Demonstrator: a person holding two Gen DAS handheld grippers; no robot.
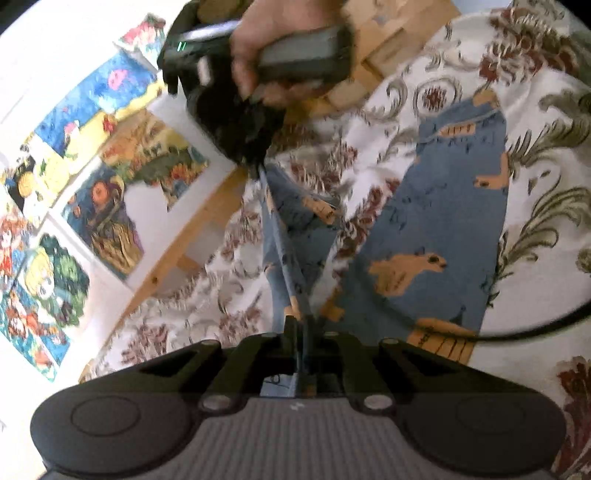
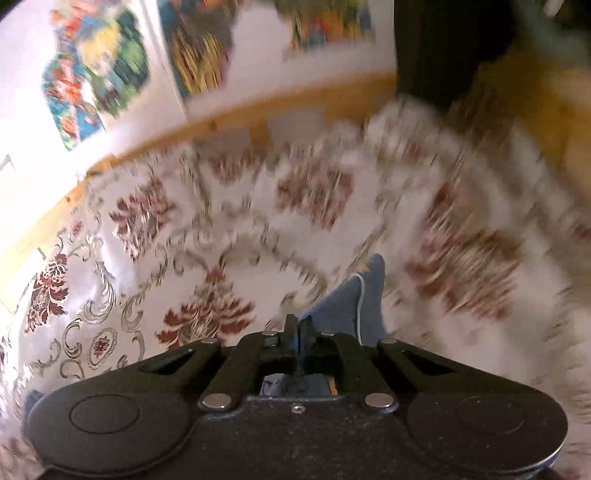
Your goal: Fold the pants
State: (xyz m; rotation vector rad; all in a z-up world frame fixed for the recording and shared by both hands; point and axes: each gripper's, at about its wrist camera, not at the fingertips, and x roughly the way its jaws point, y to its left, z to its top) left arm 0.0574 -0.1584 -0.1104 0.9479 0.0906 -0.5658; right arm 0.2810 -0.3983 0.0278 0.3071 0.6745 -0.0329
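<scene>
The pants (image 1: 424, 221) are blue with tan animal prints and lie on a flowered bedspread (image 1: 546, 147). My left gripper (image 1: 300, 325) is shut on an edge of the pants. That edge runs taut up to my right gripper (image 1: 255, 162), held by a hand (image 1: 258, 33) and also shut on the fabric. In the right wrist view my right gripper (image 2: 297, 325) pinches a blue corner of the pants (image 2: 351, 295) above the bedspread (image 2: 184, 229). That view is blurred.
A wooden bed frame (image 1: 207, 218) borders the bedspread on the left. Colourful picture panels (image 1: 92, 155) cover the white wall beyond it. A black cable (image 1: 535, 328) crosses the bedspread at the right. A dark object (image 2: 443, 44) stands at the top right.
</scene>
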